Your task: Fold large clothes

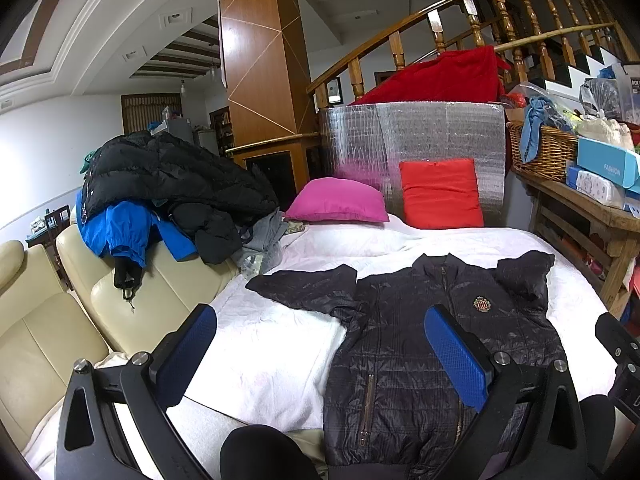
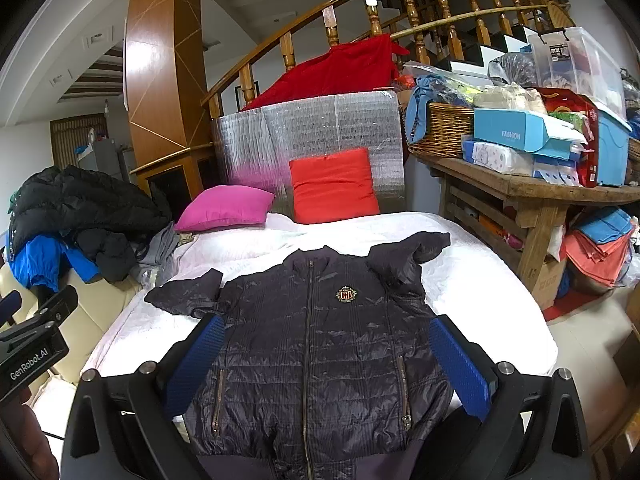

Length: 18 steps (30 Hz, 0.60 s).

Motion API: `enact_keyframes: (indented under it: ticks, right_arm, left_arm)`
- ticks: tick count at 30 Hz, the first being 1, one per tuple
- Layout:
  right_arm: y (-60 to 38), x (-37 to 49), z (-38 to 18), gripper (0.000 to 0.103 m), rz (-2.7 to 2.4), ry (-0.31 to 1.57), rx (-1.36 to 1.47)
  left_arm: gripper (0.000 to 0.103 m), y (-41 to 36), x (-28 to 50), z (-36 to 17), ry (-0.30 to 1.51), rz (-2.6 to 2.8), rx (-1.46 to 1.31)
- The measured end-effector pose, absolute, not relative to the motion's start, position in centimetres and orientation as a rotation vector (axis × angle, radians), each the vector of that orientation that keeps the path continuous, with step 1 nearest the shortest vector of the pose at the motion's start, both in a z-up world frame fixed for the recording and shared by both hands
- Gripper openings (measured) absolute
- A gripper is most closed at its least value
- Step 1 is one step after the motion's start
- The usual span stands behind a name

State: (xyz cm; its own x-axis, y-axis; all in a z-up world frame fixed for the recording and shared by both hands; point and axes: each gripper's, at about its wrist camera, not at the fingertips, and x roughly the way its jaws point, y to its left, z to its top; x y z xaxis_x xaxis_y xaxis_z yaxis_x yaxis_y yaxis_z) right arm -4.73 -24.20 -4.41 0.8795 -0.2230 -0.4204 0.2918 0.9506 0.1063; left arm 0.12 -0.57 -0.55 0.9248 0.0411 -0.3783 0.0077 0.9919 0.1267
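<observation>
A dark quilted jacket point(image 2: 320, 344) with a gold crest lies flat, front up and zipped, on the white bed point(image 2: 480, 280). Both sleeves are bent near the shoulders. It also shows in the left wrist view point(image 1: 420, 352). My left gripper point(image 1: 320, 352) is open and empty, held above the bed's near left part, its right finger over the jacket. My right gripper point(image 2: 324, 360) is open and empty, held above the jacket's lower half with the fingers spanning its width. The left gripper's body shows at the left edge of the right wrist view point(image 2: 36, 340).
A pile of black and blue coats point(image 1: 160, 188) lies on the cream sofa point(image 1: 132, 300) at the left. A pink pillow point(image 1: 340, 200) and a red pillow point(image 1: 440, 194) stand at the bed's head. A wooden table point(image 2: 532, 196) with a basket and boxes stands right.
</observation>
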Motion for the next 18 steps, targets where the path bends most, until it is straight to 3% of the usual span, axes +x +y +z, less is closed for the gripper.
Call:
enact_keyframes:
  ticks: [18]
  right_arm:
    - [-25.4,-2.9,-5.6,0.103,-0.271,0.459,0.178]
  left_arm:
    - [0.103,-1.4,3.5,-2.7,0.480,-0.024,0.133]
